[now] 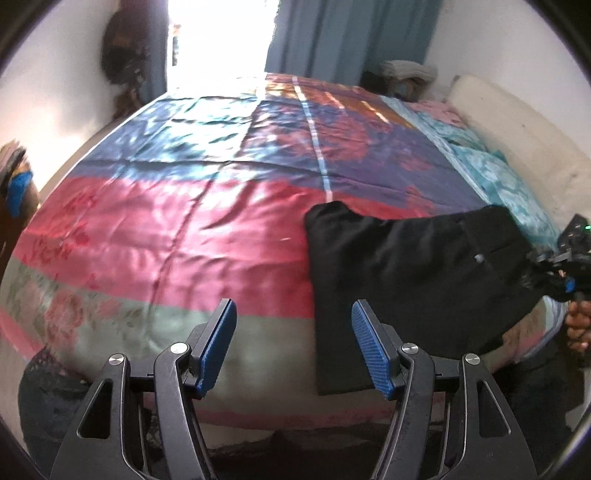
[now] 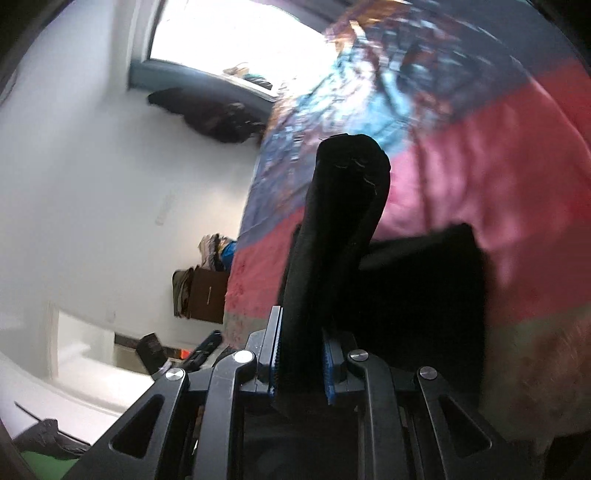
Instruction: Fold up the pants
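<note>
Black pants (image 1: 406,273) lie folded on the right side of a bed with a shiny pink, blue and purple cover (image 1: 166,229). My left gripper (image 1: 293,317) is open and empty above the near edge of the bed, just left of the pants. My right gripper (image 1: 554,273) shows at the far right edge of the left wrist view, holding the pants' right end. In the right wrist view my right gripper (image 2: 301,363) is shut on a thick fold of the pants (image 2: 332,229), lifted off the cover (image 2: 480,177); the rest of the pants lies dark behind.
A cream pillow (image 1: 517,140) and turquoise bedding (image 1: 480,162) lie at the bed's right side. A bright window and blue curtain (image 1: 332,33) are behind the bed. Dark clothes (image 1: 122,62) hang on the left wall. A person's hand (image 1: 578,325) holds the right gripper.
</note>
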Tool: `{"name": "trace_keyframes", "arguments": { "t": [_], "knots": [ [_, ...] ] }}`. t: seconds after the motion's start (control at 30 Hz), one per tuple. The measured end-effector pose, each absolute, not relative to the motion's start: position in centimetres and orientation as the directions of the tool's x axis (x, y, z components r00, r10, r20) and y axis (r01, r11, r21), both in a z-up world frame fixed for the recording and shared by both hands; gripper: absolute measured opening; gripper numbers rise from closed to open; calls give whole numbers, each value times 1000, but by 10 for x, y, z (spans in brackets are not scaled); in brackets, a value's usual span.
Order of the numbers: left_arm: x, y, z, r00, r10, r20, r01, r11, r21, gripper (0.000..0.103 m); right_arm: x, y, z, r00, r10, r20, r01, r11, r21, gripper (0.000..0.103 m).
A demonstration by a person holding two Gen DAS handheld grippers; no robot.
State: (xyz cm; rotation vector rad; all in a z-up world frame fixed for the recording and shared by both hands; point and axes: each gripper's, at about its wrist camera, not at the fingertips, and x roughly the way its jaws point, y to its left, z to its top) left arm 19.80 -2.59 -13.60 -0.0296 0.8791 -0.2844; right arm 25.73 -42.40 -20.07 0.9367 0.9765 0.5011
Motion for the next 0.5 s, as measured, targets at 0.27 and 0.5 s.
{"name": "trace_keyframes", "arguments": {
  "t": [0.27,0.5],
  "knots": [
    [203,-85,-158,534,-237,-812,350,936,-43,67,247,-441,-282,425,591,-685,167,693,702,28],
    [208,-98,-164,511,-170,-842,322,947,4,68,221,-424,-205,552,263,-791,95,923,373,48]
  ]
}}
